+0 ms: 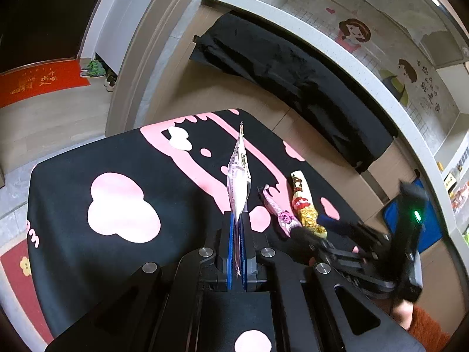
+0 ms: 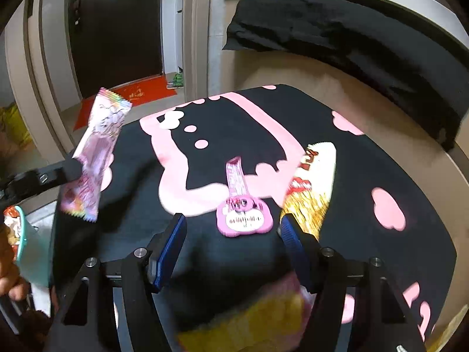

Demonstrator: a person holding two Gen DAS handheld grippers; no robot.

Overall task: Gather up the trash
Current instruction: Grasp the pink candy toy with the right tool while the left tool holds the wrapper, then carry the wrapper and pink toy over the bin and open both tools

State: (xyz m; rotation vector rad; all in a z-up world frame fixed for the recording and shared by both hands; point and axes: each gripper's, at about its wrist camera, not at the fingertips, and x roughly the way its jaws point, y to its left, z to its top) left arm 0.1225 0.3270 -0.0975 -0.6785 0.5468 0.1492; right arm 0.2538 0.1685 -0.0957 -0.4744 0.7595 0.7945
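Over black-and-pink cloth (image 2: 234, 264), pink wrapper (image 2: 98, 152) — crinkled, iridescent edges, gripped upright

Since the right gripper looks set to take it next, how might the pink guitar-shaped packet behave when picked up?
The pink guitar-shaped packet lies flat on the black cloth, so it looks thin and probably light. Its long narrow neck may flop. The glossy face could slip between the right gripper pads.
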